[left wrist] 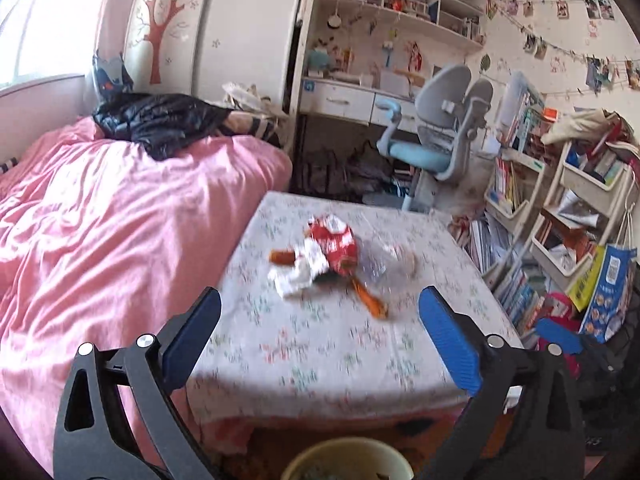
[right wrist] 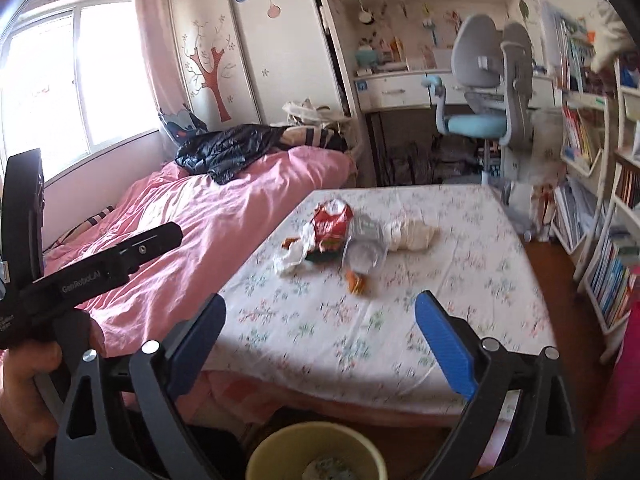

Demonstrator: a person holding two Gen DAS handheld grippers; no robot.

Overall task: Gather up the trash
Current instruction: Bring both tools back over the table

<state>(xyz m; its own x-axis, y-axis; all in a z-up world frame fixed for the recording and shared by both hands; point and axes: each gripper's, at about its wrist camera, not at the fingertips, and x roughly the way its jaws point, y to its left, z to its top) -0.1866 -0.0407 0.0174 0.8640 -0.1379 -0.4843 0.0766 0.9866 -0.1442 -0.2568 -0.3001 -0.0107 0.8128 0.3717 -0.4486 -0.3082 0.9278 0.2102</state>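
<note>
Both jaws stand wide with nothing between them: the left gripper and the right gripper each point down and forward over the near edge of the desk, which wears a floral cloth. Ahead of both jaws, well apart from the blue pads, the trash lies in a loose heap at the middle of the desk. It holds a red wrapper, crumpled white paper touching the wrapper on its near left side, an orange piece nearest the left jaws, and another orange bit at the heap's left end. To the right of the wrapper sits what may be clear plastic, blurred in both views, and beyond that a pale wad. Just below and between each pair of jaws, under the desk's near edge, the rim of a yellow bin shows with something lying inside. In the right wrist view, to the left of the right jaws, a hand grips the black handle of the left gripper. Left of both jaws lies a pink bed with a black jacket at its far end; far ahead stands a chair, and to the right are bookshelves.
</note>
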